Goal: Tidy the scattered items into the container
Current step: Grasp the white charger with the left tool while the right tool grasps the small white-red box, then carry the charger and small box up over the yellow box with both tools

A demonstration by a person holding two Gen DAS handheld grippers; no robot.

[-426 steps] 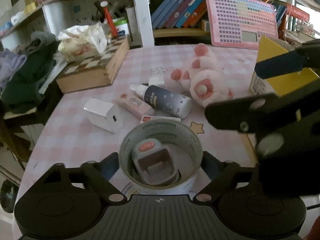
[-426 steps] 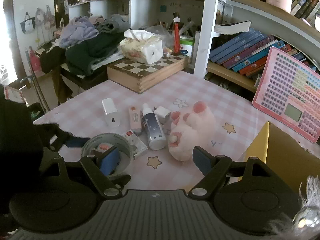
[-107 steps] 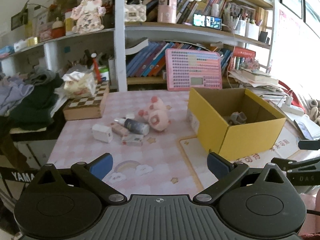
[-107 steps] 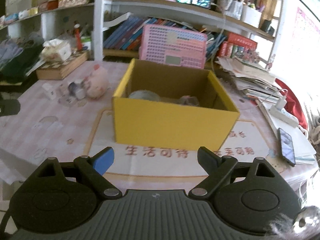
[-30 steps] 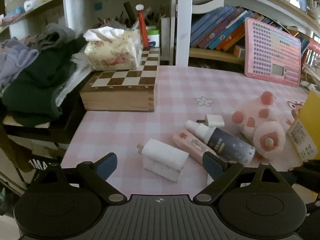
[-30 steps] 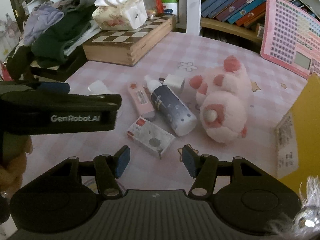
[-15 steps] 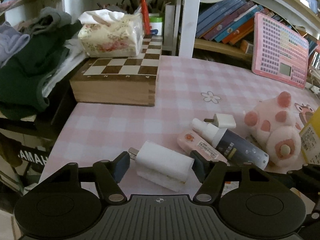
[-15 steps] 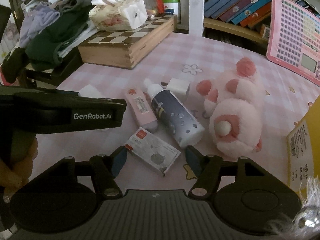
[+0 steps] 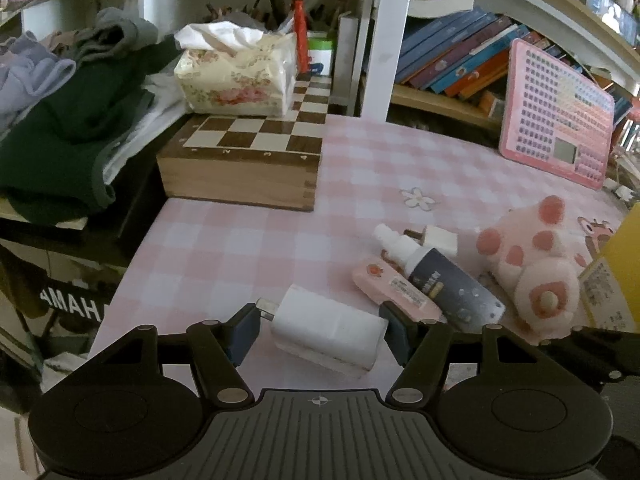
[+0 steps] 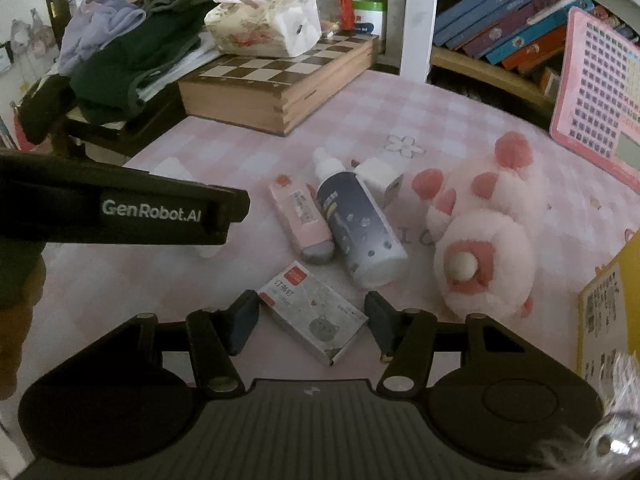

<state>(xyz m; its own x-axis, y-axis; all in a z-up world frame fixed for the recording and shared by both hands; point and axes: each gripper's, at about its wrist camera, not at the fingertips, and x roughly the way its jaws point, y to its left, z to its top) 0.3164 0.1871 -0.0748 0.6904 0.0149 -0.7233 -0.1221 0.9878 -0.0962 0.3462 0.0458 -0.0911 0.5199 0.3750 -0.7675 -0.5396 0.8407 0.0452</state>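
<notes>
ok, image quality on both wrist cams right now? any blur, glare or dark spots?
Left wrist view: dim overall, strong fisheye bending of the white shelf post; the white rectangular charger is sharp, the pink plush toy is soft. Right wrist view: darker, with the black left gripper blocking the left side; the grey printed staple box is legible. No glare.

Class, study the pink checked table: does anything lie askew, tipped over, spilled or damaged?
Nothing looks spilled or damaged. The dark bottle lies on its side, cap on, beside the pink tube. The plush toy is tipped over. The staple box and white charger lie skewed between open hand-held grippers.
</notes>
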